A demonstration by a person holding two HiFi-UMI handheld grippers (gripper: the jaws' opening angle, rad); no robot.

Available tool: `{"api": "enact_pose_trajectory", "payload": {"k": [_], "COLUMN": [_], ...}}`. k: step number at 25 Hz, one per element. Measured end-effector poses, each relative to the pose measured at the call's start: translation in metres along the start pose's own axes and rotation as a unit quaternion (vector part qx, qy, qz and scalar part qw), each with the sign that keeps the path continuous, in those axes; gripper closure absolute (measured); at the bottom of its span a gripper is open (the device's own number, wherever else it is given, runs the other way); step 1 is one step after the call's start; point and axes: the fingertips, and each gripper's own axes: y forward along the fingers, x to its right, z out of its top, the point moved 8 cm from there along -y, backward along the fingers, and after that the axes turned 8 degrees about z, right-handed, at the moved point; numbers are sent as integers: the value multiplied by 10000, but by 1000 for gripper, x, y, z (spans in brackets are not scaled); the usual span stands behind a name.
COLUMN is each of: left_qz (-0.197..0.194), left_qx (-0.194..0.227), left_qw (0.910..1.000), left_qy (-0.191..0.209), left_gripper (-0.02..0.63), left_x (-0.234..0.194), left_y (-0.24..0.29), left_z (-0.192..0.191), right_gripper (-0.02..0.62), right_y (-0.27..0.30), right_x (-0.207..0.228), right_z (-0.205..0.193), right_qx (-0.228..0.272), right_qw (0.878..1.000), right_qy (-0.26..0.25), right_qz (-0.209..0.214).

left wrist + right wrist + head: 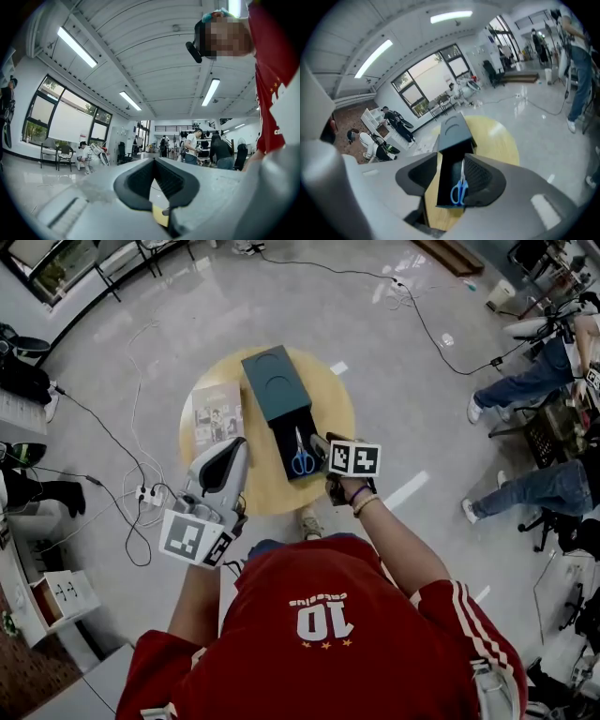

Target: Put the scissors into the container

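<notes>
1. The scissors (302, 457) already lie in the open drawer (284, 430), which sticks out of the near end of the dark container (275, 381) on the round table (328, 390). Their blue handles are toward the near end and the blades point far.
2. The right gripper (450, 164) hangs just to the near right of the drawer. Its jaws are spread wide with nothing between them, and the scissors show through the gap, lying below in the drawer.
3. The left gripper (153, 160) is held off the near left edge of the table. Its jaws are pressed together at the tips and hold nothing.
4. Judging by this, the placing step looks finished, and what may remain is closing up.
5. If the drawer is to be slid shut, the next move calls for a push on its near end toward the far side. The body of the container may need steadying so that it does not slide across the table.
6. For writing, the back of the person's red shirt (323, 615) carries a white "10" over small stars.
7. The booklet (217, 413) on the left of the table has a printed cover too small to read. The marker cubes show only black-and-white squares.
</notes>
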Motion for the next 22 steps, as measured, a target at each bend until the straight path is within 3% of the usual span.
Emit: {"api": "enact_pose_trajectory", "payload": {"k": [4,10,16,22], "left_qz": [-71,-149,-196,-297], "left_qx": [107,251,363,476], "left_qw": [9999,9996,9991,9984], "left_qy": [-36,-61,-23,10], "left_gripper": [604,604,604,604], "left_x": [3,5,5,8], "left_y": [-4,-12,-26,-37], "left_z": [8,24,36,48], "right_gripper": [410,423,465,505], "right_y": [-39,-99,-161,-198], "right_x": [-35,-89,-146,-192], "right_z": [26,51,61,65], "right_qx": [713,1539,2341,2794], "right_qw": [9925,9662,9356,9125], "right_qy": [-985,-2066,-2629,-2944], "right_qz": [-82,-12,256,504]}}
